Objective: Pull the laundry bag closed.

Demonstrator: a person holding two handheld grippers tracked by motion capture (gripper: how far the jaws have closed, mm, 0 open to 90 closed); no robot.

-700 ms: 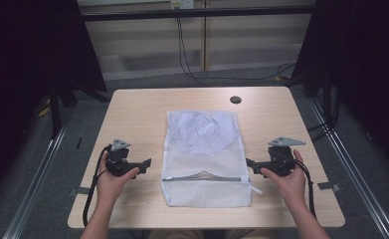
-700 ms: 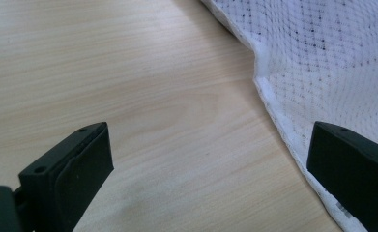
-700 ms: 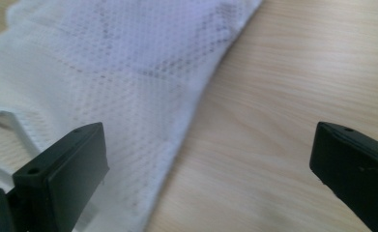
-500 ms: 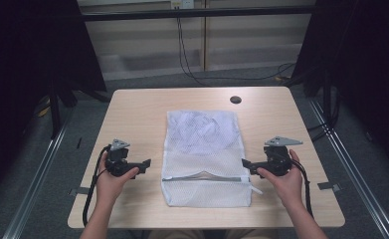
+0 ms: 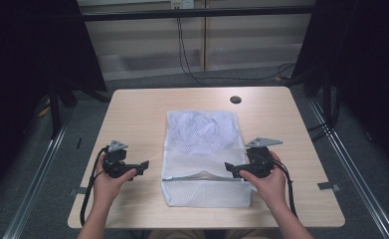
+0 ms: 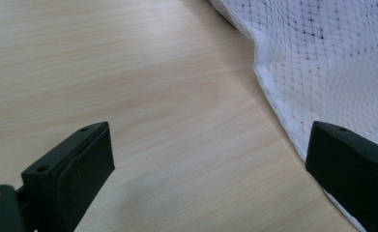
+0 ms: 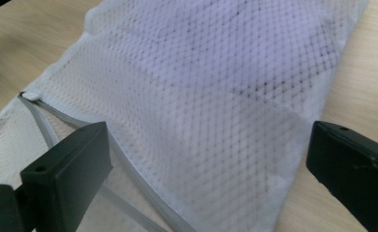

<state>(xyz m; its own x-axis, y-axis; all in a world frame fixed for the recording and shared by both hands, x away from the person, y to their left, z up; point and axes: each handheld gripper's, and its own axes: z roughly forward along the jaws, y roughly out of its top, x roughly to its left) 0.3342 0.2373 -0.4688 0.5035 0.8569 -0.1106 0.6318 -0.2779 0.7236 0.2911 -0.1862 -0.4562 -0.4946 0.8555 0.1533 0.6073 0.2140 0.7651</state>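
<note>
Two claws stood wide open and empty, so nothing had been gripped yet. At centre frame, the white mesh laundry bag [image 5: 205,159] lay flat on the pale wooden counter [image 5: 132,114], flanked by left claw [image 5: 143,166] and right claw [image 5: 230,168]; grasping remained, I judged.

White mesh bag [image 5: 204,158] on wooden table [image 5: 137,107]

A lab-style recording booth: black curtains [image 5: 28,74] flank a lone pale wood surface [image 5: 132,114], metal floor rails [image 5: 351,174] run alongside, and cables [image 5: 187,55] hang from a wall outlet [image 5: 182,4].
</note>
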